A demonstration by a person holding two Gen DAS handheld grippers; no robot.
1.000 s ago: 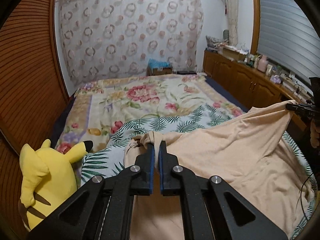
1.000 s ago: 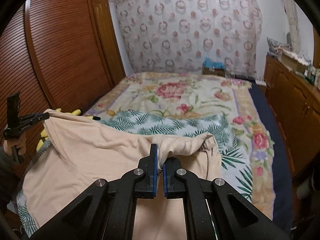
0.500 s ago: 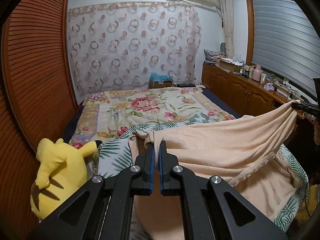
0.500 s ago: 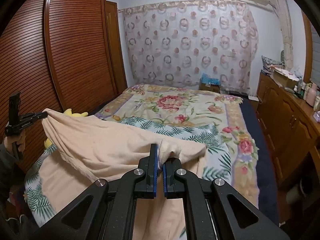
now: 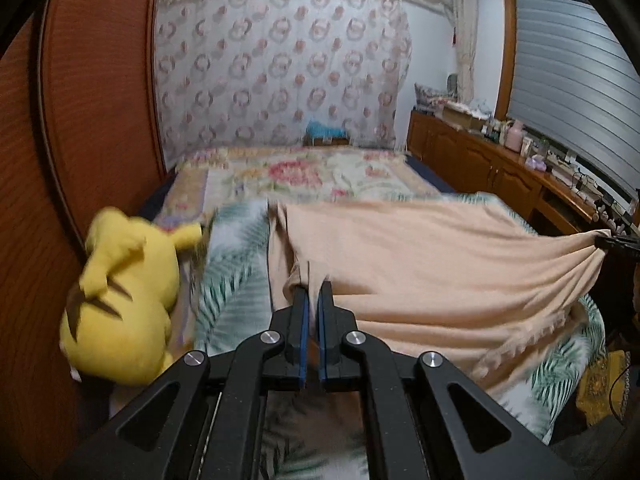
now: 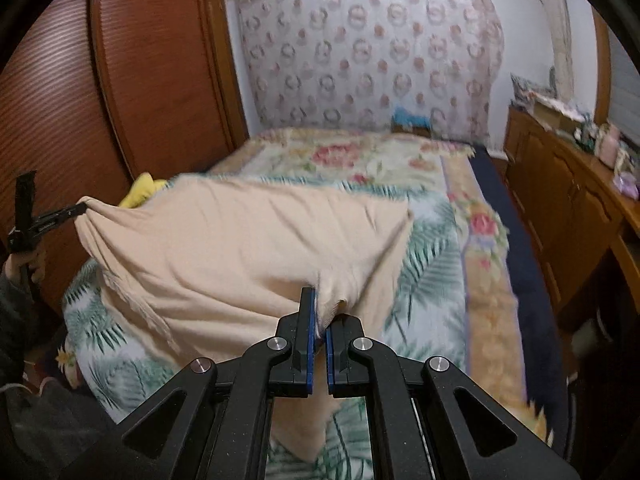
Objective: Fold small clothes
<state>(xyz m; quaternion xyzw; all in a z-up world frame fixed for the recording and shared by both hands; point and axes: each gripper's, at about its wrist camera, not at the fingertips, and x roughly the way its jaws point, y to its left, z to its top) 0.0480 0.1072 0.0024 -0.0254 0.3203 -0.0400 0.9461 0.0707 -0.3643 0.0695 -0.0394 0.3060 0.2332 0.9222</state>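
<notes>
Right now you hold one peach cloth (image 5: 420, 264) stretched between two tongs over the bed (image 6: 472, 216): left gripper (image 5: 313, 292) and right gripper (image 6: 320, 312) each pinch a corner; one yellow plush toy (image 5: 124, 300) lies left of your left gripper.

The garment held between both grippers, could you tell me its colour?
Plain pale peach garment, seen best in the right wrist view.

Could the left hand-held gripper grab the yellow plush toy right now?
Probably not as things stand: the left hand-held gripper is shut on a corner of the peach cloth. The plush toy lies beside it with nothing between, but the cloth must be let go first.
</notes>
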